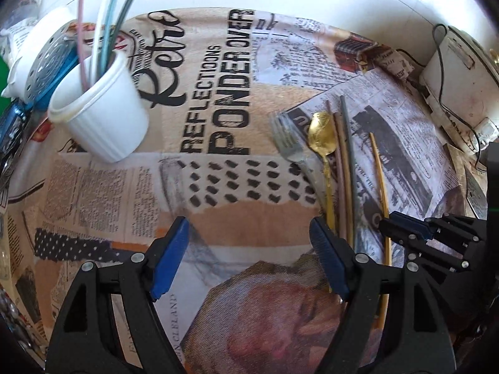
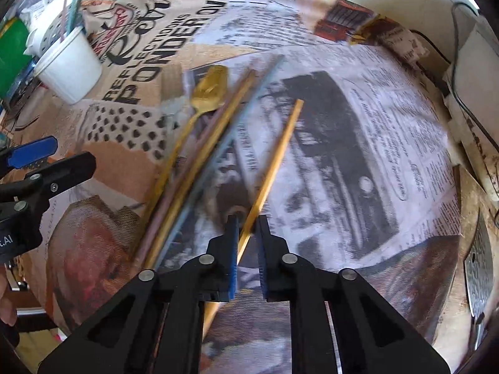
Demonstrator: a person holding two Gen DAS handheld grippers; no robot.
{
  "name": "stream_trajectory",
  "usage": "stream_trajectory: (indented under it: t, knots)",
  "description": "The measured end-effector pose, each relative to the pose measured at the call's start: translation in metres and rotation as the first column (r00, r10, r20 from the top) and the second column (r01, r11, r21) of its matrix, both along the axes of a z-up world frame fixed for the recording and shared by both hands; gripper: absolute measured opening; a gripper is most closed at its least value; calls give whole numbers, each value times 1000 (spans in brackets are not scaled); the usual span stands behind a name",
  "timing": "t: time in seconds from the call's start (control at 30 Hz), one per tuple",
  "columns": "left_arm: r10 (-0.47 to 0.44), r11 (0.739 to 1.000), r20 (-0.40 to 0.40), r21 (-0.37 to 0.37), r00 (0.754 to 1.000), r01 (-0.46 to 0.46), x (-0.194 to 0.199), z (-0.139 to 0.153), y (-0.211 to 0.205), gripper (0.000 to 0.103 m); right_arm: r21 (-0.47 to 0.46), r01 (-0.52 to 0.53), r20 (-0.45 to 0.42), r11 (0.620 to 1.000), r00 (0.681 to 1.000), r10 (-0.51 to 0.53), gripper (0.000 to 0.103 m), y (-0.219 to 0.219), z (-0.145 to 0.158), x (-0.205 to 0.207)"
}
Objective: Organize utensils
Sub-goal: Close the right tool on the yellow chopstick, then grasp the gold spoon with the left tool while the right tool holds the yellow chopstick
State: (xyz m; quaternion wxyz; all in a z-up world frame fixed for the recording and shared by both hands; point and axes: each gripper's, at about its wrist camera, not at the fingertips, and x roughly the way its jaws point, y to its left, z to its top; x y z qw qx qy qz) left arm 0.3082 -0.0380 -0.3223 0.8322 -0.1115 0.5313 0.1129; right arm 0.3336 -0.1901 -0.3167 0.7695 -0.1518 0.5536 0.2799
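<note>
A: Where does the right gripper (image 2: 248, 218) stand?

B: Low over the desk (image 2: 358, 124), its jaws narrowed around the yellow chopstick (image 2: 274, 162), which runs away from the fingertips and up to the right. A slim gap shows beside the right pad, so I judge it closing rather than clamped. The chopstick lies flat on the newspaper-print cloth (image 2: 374, 168).

A: And the rest of the utensils?

B: Just left of that gripper lies a bundle: a grey chopstick (image 2: 218, 152), a brown one (image 2: 199, 168), a pinkish one, a gold spoon (image 2: 209, 88) and, partly hidden under the spoon, a fork (image 1: 285, 138). The yellow one is apart from them, so nothing else should get caught.

A: The left gripper (image 1: 249, 258)?

B: Wide open, holding nothing, hovering above bare cloth with the bundle just off its right finger. The white cup (image 1: 99, 115), already holding several thin sticks, sits far ahead and to its left.

A: How to do the pick well?

B: Close fully before lifting; a thin round stick may roll or pivot between the pads. The grasp sits near one end, so I'd expect the long free end to droop. Lift straight, keep it clear of the bundle, then tip it upright before lowering into the cup.
</note>
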Motion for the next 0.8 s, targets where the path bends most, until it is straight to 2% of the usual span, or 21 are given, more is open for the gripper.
stream_trajectory:
  t: [0.17,0.33,0.43,0.5,0.6,0.8]
  knots:
    - [-24,1000,0,3,1000,24,6,1,-9,77,30,33,-44,999,999,-32,7,-4,-1,17]
    - [-38,999,-10,-33,999,37,15,-1,-11,70,79,39,-73,996,997,-33,6,-5,2,28]
    - [-67,996,-22,-65,998,65,28,-3,-13,62,95,33,-73,995,997,-26,6,-4,3,29]
    - [-100,992,-31,-86,995,97,39,-6,-17,51,109,33,-76,994,997,-25,6,-6,4,28]
    - [-139,985,-43,-110,989,134,57,-11,-23,44,121,38,-83,992,996,-28,6,-6,5,30]
    - [-161,980,-58,-127,985,152,93,-20,-27,44,154,78,-98,985,993,-64,6,-19,6,35]
